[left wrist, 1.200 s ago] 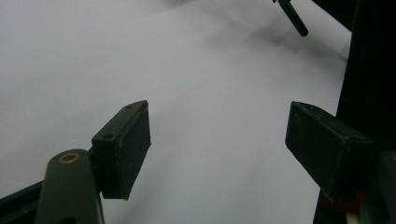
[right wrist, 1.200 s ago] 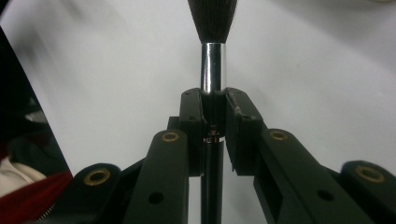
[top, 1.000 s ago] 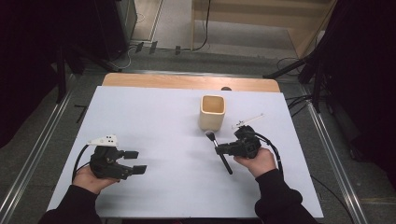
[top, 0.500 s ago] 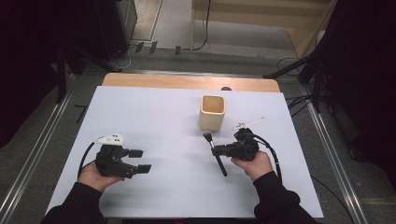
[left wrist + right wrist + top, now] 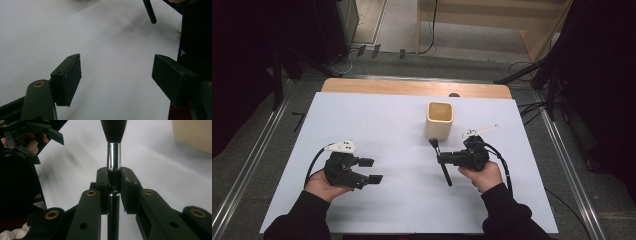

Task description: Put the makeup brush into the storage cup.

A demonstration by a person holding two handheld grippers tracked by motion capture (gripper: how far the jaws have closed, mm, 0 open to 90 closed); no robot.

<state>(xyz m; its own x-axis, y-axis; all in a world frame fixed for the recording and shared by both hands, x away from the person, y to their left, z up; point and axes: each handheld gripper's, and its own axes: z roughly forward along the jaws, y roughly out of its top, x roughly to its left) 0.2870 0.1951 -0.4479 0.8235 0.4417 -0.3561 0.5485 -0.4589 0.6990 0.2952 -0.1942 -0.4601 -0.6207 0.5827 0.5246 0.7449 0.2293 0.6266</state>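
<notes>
Gripping the brush [image 5: 441, 161] crosswise in clenched jaws, the right gripper [image 5: 447, 159] apparently points its bristles toward the nearby cup [image 5: 439, 120].

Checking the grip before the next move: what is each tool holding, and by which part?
The right tool is clamped on the brush at the handle just below its metal ferrule. The left tool stands open, holding nothing.

The left gripper [image 5: 371, 171] hovers near the surface's front left corner, jaws wide apart. The right gripper [image 5: 441, 159], toward the front right, points left with jaws clamped tight.
</notes>
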